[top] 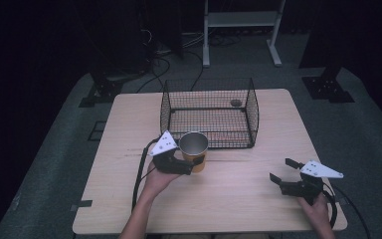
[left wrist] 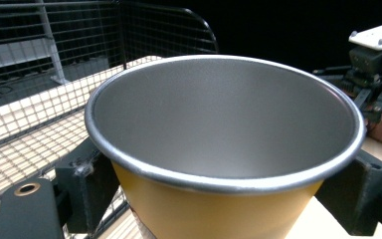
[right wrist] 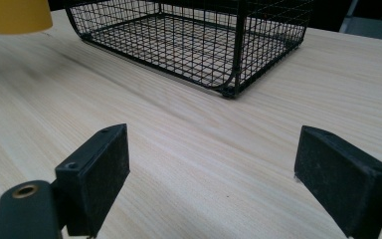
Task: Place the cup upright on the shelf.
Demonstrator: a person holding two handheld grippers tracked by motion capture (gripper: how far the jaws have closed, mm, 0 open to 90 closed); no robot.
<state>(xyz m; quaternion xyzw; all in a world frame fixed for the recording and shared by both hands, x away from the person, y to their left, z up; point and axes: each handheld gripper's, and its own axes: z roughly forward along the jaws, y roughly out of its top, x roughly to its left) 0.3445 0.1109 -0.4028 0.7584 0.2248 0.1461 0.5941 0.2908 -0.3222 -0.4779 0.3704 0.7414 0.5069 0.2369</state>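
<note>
Care seems the point: left gripper (top: pixel 191 167) pinches the yellow, steel-lined metal cup (top: pixel 194 150) just before the black wire-mesh basket (top: pixel 251 107), likely needing a level lift over its rim, while right gripper (top: pixel 282 171) rests spread above the pale wooden table (top: pixel 238 199).

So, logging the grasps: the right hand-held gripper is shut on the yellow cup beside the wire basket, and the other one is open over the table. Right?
Not quite: the left hand-held gripper is shut on the yellow cup beside the wire basket, as the high view shows. The right hand-held gripper is the open one.
</note>
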